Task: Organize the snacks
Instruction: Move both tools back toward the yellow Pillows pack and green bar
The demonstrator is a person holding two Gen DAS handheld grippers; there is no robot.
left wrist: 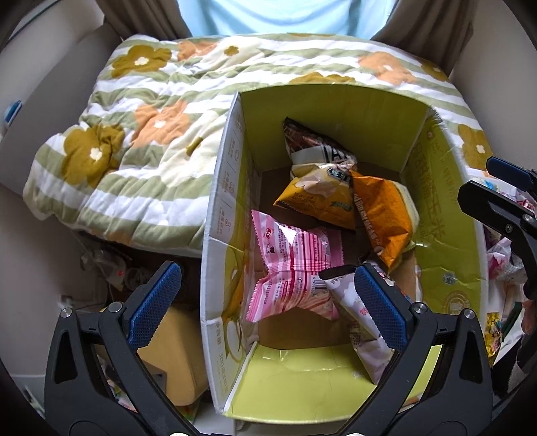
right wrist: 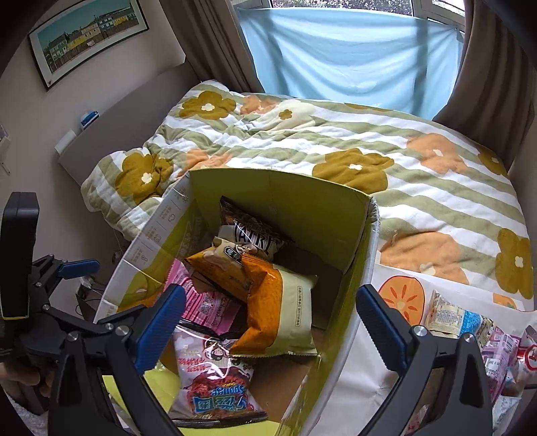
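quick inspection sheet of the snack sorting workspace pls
surface: bed under a green-striped floral quilt.
job's things: open yellow-lined cardboard box holding a pink striped packet, an orange-and-cream bag, a dark brown bag and a pink-and-red sponge snack bag.
clutter: loose snack packets on the bed right of the box.
grippers: left gripper open, empty; right gripper open, empty, over the box.
cables: tangled wires on the floor beside the bed.
surroundings: blue curtain, framed picture.

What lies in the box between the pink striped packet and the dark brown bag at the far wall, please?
A yellow snack bag lies between the pink striped packet and the dark brown bag; the left wrist view shows it best.
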